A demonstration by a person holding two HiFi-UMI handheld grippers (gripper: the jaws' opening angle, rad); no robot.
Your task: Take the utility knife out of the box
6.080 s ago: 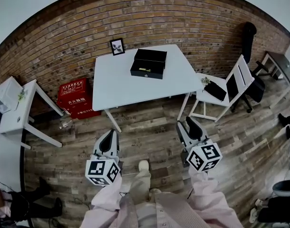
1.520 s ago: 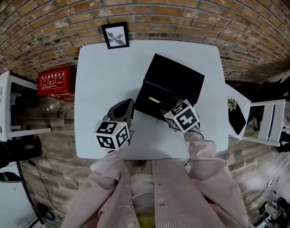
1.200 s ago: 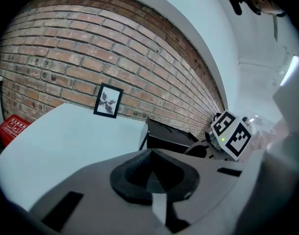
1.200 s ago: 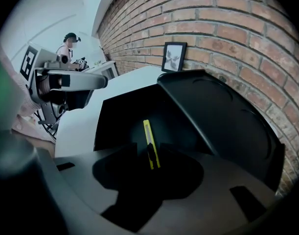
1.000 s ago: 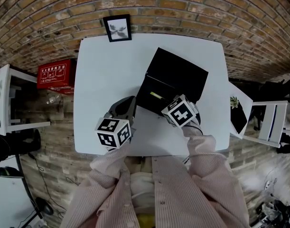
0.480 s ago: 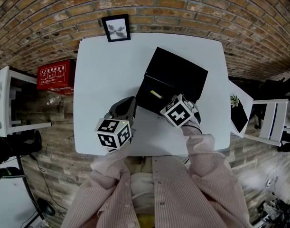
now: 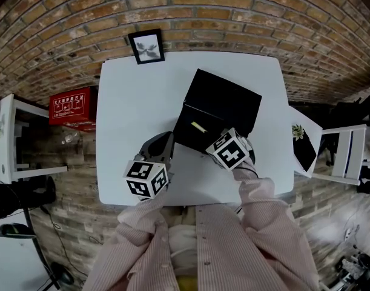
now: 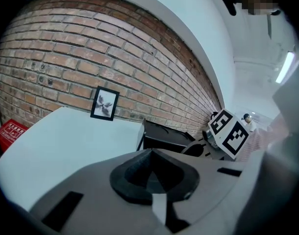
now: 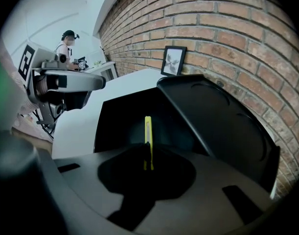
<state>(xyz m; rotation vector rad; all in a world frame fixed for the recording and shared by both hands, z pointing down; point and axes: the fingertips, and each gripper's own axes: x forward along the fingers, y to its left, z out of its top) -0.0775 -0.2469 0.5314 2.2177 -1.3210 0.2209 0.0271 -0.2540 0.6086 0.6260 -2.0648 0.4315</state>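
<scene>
Right gripper has its jaws drawn in on the near end of the knife, whose thin yellow body runs away from them along the floor of the open box. I judge it pinched rather than merely straddled, though the dark pads make the contact hard to read. Left gripper, just beside the box's front corner over the table, is clenched on nothing. The step in hand looks like the grasp itself, with the lid already thrown back. Next comes a straight lift that keeps the knife clear of the front wall. Held at one end, it may pivot, so the lift should be slow. Beyond the box a small frame leans on the brick wall. In the head view the right gripper's cube covers its jaws, so the grip cannot be checked there. The black box interior shows nothing else that I can make out.
</scene>
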